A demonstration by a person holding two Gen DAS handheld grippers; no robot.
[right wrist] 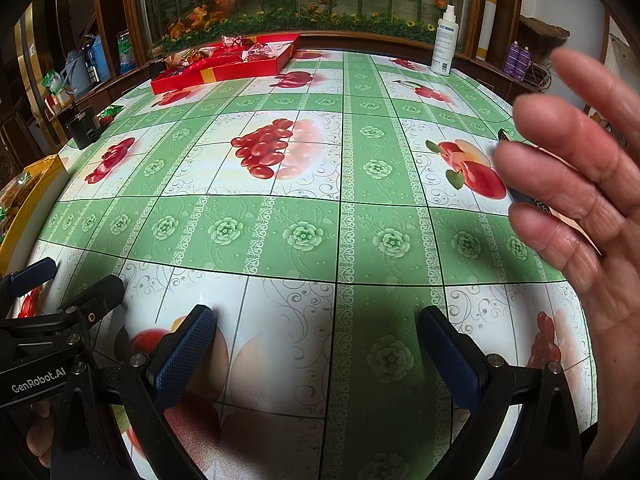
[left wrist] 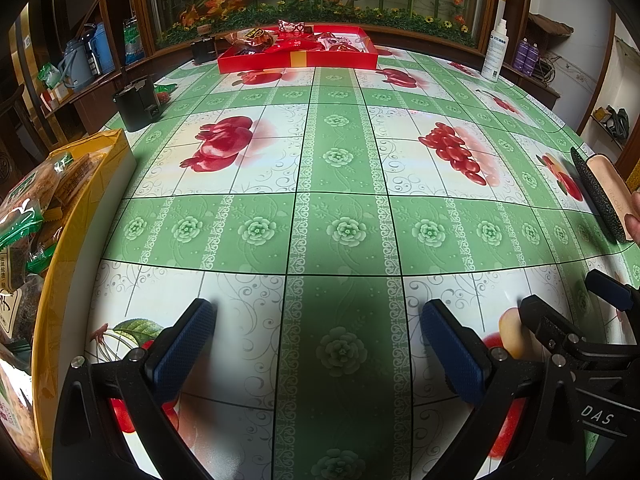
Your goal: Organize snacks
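Both your left tongs (left wrist: 318, 340) and right tongs (right wrist: 316, 344) gape, grasping nothing. Snack packets (left wrist: 24, 216), probably biscuits, fill the yellow box (left wrist: 100, 160) at left frame edge; approach there low, squarely.

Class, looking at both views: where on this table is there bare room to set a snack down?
The wide middle of the tablecloth is bare, between the yellow box at the left edge and the red tray at the far side. Crowded: the right side, where a hand hovers.
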